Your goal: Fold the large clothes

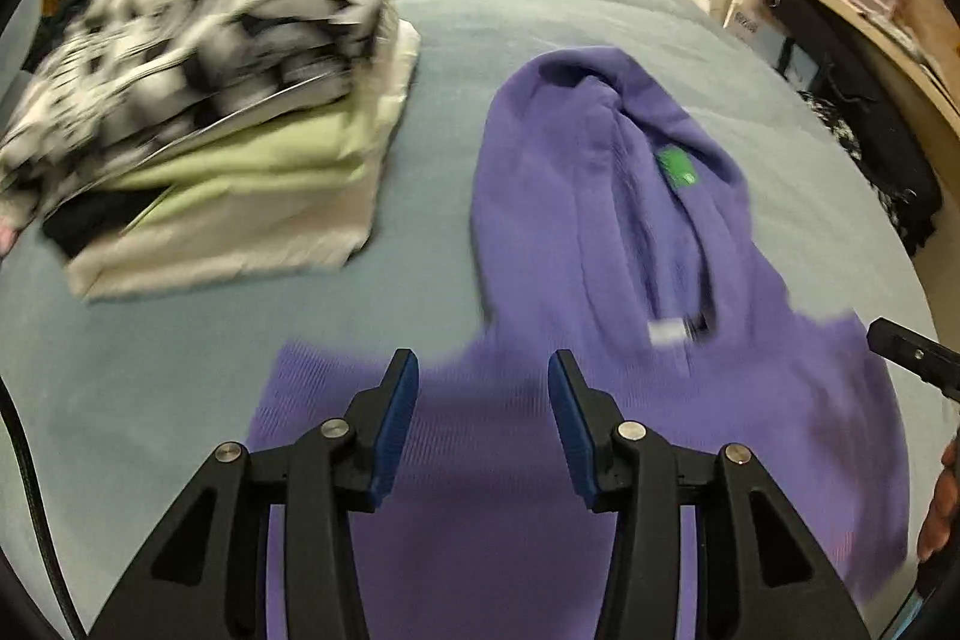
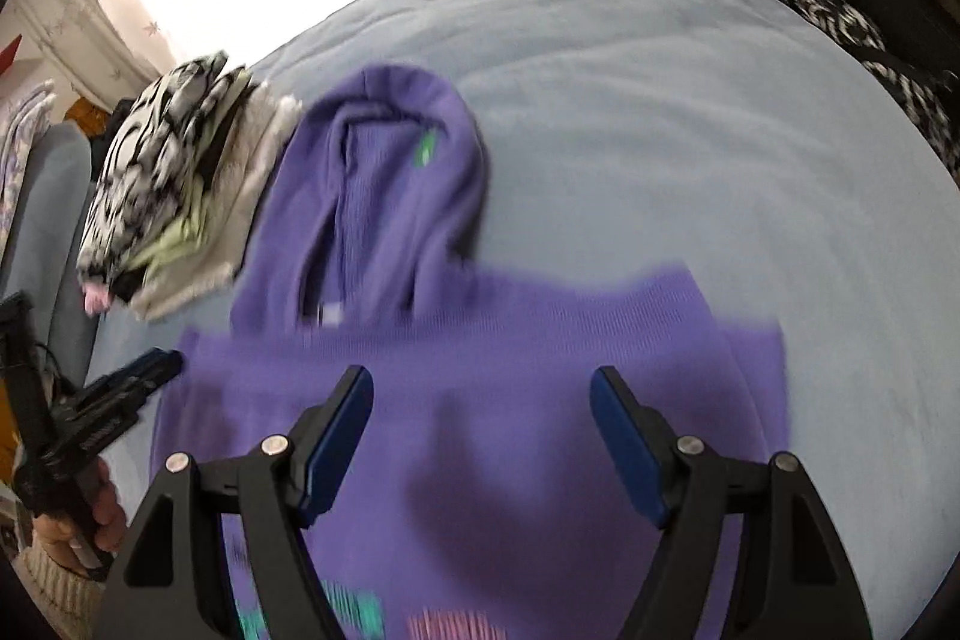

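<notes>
1. Purple hoodie [image 1: 600, 232] lies flat on bed [image 1: 180, 370], hood away from you, ready for folding.
2. Left gripper [image 1: 483, 370] and right gripper [image 2: 480, 388] hover above it, jaws apart, empty.
3. Folded stack [image 1: 198, 112] sits beside, out of the way.

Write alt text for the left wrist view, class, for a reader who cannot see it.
A purple hoodie lies spread on a pale blue bed, hood away from the camera, below the open left gripper. A stack of folded clothes sits to its left.
</notes>
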